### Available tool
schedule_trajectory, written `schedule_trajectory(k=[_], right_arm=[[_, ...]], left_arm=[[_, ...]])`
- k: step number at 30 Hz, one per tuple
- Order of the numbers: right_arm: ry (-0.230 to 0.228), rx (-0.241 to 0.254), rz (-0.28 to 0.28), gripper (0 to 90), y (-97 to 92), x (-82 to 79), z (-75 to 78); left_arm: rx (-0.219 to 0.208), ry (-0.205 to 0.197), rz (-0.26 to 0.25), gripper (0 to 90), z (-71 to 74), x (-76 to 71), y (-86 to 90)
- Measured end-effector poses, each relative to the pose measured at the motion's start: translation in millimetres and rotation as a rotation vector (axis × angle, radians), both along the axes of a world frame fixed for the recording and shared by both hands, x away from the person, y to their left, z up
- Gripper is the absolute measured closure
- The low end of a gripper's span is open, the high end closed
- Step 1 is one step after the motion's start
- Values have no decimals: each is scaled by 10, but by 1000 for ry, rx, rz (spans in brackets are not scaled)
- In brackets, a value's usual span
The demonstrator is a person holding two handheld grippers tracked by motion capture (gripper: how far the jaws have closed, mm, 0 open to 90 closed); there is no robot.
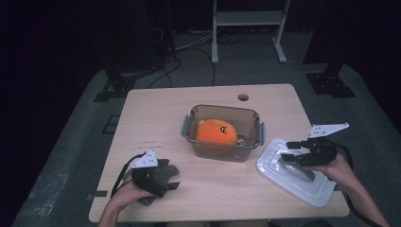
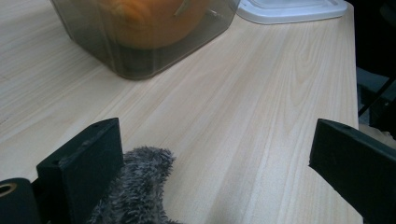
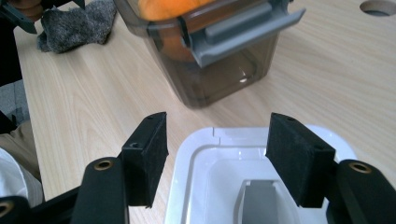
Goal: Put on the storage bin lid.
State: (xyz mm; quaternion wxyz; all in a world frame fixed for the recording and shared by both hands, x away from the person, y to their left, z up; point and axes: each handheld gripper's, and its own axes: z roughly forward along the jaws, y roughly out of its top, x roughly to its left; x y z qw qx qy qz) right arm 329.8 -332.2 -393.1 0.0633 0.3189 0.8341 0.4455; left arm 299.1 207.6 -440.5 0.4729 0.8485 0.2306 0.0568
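Observation:
A clear tinted container (image 1: 222,150) stands mid-table with an orange plush toy (image 1: 216,131) inside, its grey latches folded out. A white lid (image 1: 293,177) lies flat at the front right. My right gripper (image 1: 287,157) hovers low over the lid's near end. In the right gripper view, my right gripper (image 3: 222,158) is open above the lid (image 3: 205,154), its pads touching nothing. At the front left my left gripper (image 1: 171,178) rests open on the table. A grey fuzzy cloth (image 2: 135,186) lies against its left jaw, not pinched.
A round cable hole (image 1: 243,97) sits at the table's far edge. The container's grey latch (image 3: 243,32) juts out toward the lid. The lid's outer corner reaches the table's front right edge. Bare wood lies between the cloth and the lid.

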Motion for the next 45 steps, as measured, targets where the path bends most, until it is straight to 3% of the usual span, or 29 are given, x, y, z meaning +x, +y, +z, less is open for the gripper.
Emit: schedule_trajectory(k=[14,36,45], right_arm=[[19,-18,-62,367,-193,-160,-296],[18,-45,-106,365,-316,-213,-465],[3,-43,-120,428,-346,-228,-518]], left_arm=[[-5,1,-9,20,7,-10,-32],[-5,4,-12,20,-1,-11,-38],[-4,3,-11,20,3,-11,-33]])
